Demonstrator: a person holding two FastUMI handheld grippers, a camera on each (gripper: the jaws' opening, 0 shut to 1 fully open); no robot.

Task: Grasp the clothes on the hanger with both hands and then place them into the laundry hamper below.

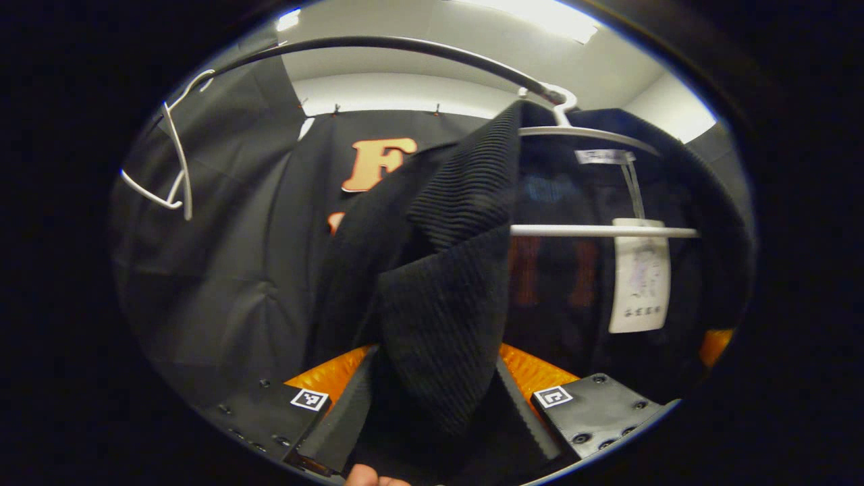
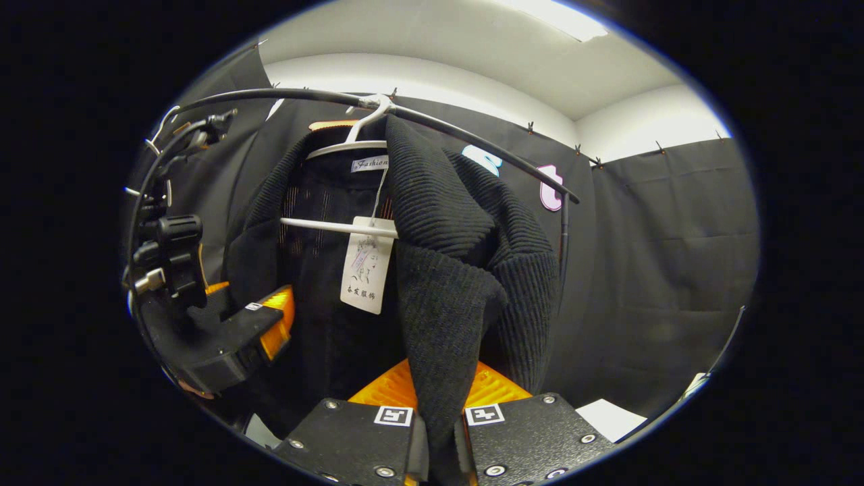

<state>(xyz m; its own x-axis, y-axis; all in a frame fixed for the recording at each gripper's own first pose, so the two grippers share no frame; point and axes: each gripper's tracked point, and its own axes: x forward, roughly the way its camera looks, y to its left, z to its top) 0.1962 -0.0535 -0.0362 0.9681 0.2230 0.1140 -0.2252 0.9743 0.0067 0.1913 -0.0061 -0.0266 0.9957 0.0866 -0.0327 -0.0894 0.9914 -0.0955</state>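
A black ribbed knit garment [image 1: 445,290] hangs on a white hanger [image 1: 594,231] from a black rail [image 1: 405,47]. A folded front edge of it drops between the fingers of my left gripper [image 1: 437,351], which stand apart on either side of the fold without pinching it, so that gripper is open. In the right gripper view the same garment [image 2: 445,223] hangs from its hanger [image 2: 337,226], and my right gripper [image 2: 442,368] is shut on a strip of its front edge. The left gripper [image 2: 202,337] shows there at the garment's left side.
A paper tag [image 2: 364,266] dangles from the garment's collar. An empty white hanger [image 1: 177,169] hangs at the rail's far left end. Black cloth walls surround the rail. A pale flat surface [image 2: 611,418] shows low at the right.
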